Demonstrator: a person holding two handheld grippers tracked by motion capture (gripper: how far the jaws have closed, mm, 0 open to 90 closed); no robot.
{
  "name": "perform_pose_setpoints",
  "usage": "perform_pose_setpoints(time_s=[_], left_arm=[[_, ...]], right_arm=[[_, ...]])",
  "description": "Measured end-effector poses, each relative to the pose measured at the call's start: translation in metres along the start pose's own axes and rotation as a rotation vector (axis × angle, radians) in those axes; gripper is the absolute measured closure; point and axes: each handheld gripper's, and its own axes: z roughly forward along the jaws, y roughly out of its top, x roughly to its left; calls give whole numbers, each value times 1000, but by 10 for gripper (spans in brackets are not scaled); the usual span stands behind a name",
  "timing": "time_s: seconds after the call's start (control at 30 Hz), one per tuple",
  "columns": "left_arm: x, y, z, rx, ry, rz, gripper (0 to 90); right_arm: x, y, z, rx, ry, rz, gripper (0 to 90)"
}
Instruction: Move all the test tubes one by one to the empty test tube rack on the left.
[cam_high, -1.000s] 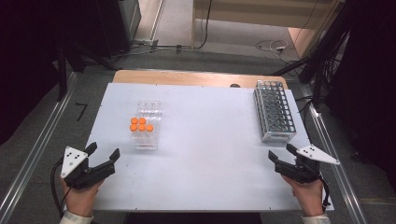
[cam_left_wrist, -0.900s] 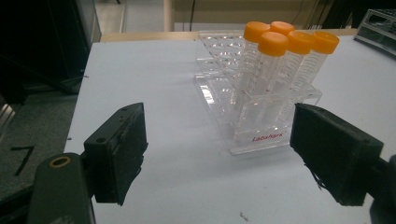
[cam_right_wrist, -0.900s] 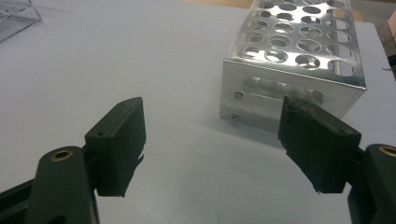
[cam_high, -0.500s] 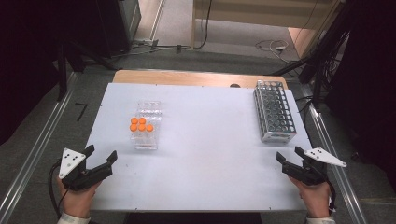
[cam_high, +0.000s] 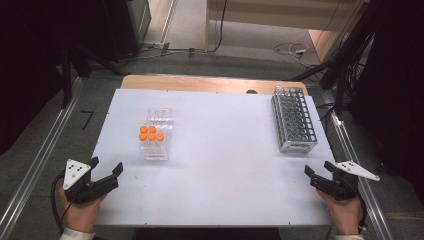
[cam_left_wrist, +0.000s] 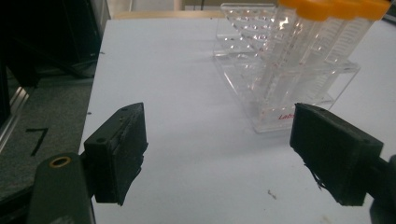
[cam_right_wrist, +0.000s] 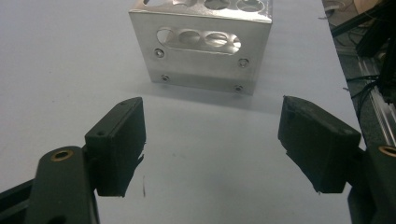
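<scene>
A clear plastic rack (cam_high: 156, 135) stands left of the white table's middle and holds several tubes with orange caps (cam_high: 151, 133). A metal tube rack (cam_high: 294, 120) with rows of holes stands at the far right. My left gripper (cam_high: 106, 165) is open near the front left corner, pointing toward the clear rack. In the left gripper view the clear rack (cam_left_wrist: 280, 93) and its orange-capped tubes (cam_left_wrist: 327, 7) lie ahead of the open left gripper (cam_left_wrist: 224, 154). My right gripper (cam_high: 317, 167) is open near the front right corner. The right gripper view shows the metal rack (cam_right_wrist: 205, 46) beyond the open right gripper (cam_right_wrist: 210, 144).
The white table top (cam_high: 225, 165) lies on a wooden board (cam_high: 200, 82). Metal rails (cam_high: 35, 165) run along both sides on the floor. Cables (cam_high: 295, 50) and dark equipment stand behind the table.
My right gripper has slid to the right and a little toward the table's near edge. The left gripper has hardly shifted. Both stay open and hold nothing.
</scene>
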Motion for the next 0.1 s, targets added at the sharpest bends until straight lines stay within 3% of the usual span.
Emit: perform_pose_setpoints(time_s=[0.1], left_arm=[[2, -2, 3, 15, 3, -2, 190]], right_arm=[[-4, -2, 2, 15, -1, 14, 206]])
